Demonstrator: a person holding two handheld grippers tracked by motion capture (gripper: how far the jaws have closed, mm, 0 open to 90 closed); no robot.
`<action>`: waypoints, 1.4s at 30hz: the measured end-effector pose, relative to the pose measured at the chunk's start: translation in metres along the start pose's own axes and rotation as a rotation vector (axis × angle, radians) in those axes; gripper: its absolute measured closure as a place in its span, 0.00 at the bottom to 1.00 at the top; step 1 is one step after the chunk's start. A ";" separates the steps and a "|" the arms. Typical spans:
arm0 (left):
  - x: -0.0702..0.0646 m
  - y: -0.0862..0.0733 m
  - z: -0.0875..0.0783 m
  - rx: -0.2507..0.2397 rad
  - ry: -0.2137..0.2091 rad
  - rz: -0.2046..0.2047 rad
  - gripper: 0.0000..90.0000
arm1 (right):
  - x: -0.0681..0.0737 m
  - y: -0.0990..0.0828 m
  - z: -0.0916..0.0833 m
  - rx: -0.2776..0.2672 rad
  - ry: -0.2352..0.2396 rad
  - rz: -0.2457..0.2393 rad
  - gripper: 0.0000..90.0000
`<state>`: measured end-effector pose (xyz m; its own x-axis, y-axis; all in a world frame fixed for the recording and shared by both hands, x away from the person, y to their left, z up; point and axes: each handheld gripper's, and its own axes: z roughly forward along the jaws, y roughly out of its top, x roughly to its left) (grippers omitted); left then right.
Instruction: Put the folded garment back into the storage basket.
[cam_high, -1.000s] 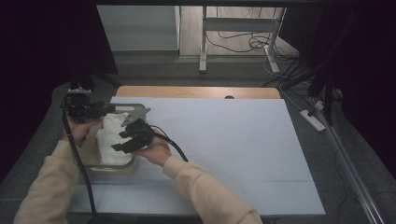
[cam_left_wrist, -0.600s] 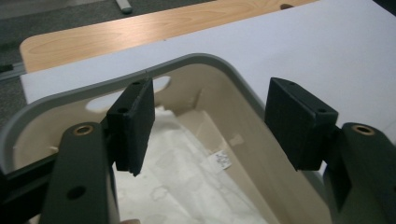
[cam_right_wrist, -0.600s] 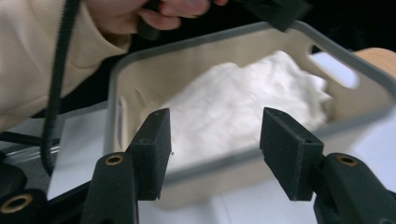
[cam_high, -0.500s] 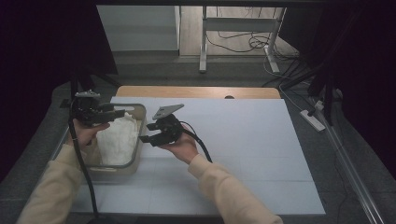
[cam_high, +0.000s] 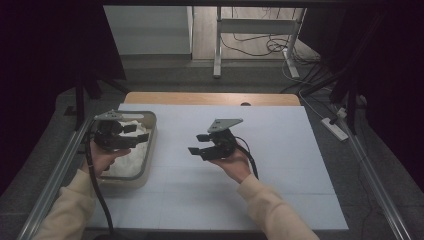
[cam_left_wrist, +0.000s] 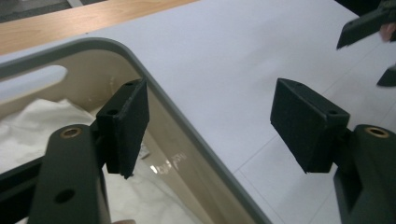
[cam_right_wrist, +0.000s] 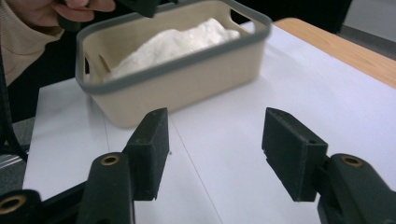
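Observation:
A beige bin with a grey rim (cam_high: 150, 131) stands at the left of the white table top (cam_high: 280, 150), and a crumpled white cloth (cam_high: 127, 159) lies in it. My left gripper (cam_high: 131, 135) hovers over the bin, jaws pointing right. They have just been opening and stand open with nothing between them. The left gripper view shows the left gripper (cam_left_wrist: 215, 116) above the bin's rim (cam_left_wrist: 154, 88) and the cloth (cam_left_wrist: 37, 126). My right gripper (cam_high: 199, 144) is held over the middle of the table, open and empty, pointing left at the bin (cam_right_wrist: 187, 88) and the cloth (cam_right_wrist: 173, 39).
A wooden strip (cam_high: 210, 98) runs along the table's far edge. Metal rails (cam_high: 55, 175) flank both sides. A power strip (cam_high: 334, 128) lies on the floor at the right, and a stand's legs and cables (cam_high: 250, 45) sit beyond the table.
My right gripper has pulled out of the bin and moved right, to over the middle of the table. My left gripper has shifted slightly nearer and rightward over the bin.

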<state>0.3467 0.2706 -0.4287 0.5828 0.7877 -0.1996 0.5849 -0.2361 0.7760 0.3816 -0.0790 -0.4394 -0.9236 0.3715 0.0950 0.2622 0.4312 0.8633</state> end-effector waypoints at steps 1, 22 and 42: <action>-0.003 -0.001 0.001 0.002 -0.001 0.000 0.32 | -0.002 -0.003 -0.007 -0.002 -0.010 0.005 0.45; -0.082 -0.033 0.015 0.002 0.019 0.046 0.28 | -0.022 -0.118 -0.158 -0.013 -0.185 0.082 0.44; -0.096 -0.054 0.022 0.031 -0.002 0.040 0.27 | -0.030 -0.153 -0.191 -0.005 -0.223 0.092 0.42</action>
<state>0.2714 0.1951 -0.4639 0.6073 0.7760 -0.1704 0.5783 -0.2847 0.7645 0.3161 -0.3136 -0.4795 -0.8110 0.5817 0.0624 0.3408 0.3831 0.8586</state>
